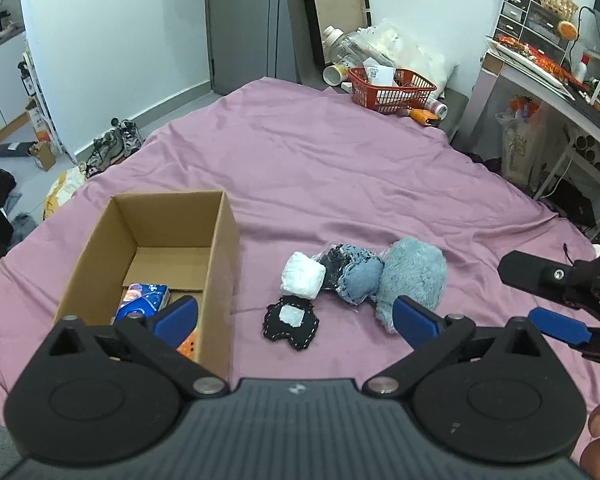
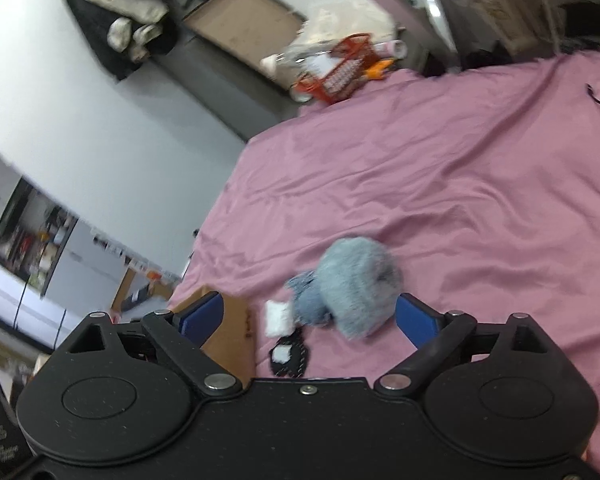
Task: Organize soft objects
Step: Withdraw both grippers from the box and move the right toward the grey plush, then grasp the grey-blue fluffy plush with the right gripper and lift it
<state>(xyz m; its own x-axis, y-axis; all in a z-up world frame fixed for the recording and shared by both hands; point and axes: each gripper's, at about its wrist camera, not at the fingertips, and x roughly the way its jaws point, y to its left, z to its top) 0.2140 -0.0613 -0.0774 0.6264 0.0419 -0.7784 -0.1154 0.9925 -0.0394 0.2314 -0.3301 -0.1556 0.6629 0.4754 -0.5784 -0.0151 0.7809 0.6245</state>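
Two grippers, left gripper point(image 1: 296, 314) and right gripper point(image 2: 308, 316), both spread wide and empty, over wrinkled pink bedsheet point(image 1: 340, 168), cardboard box point(image 1: 220, 248) beside soft items, red basket point(image 1: 392, 88) at far edge, cluttered desk point(image 1: 548, 80) on right.

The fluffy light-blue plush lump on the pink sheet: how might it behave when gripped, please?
The fluffy light-blue plush lump looks soft, so it would probably squash between the fingers. Its long pile may slip somewhat. It seems light and unlikely to roll.

Box wall point(image 1: 220, 264) left of probably open bedsheet point(image 1: 340, 168).

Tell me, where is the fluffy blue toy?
The fluffy blue toy lies on the pink bedsheet, rightmost in the pile, touching the denim pouch.
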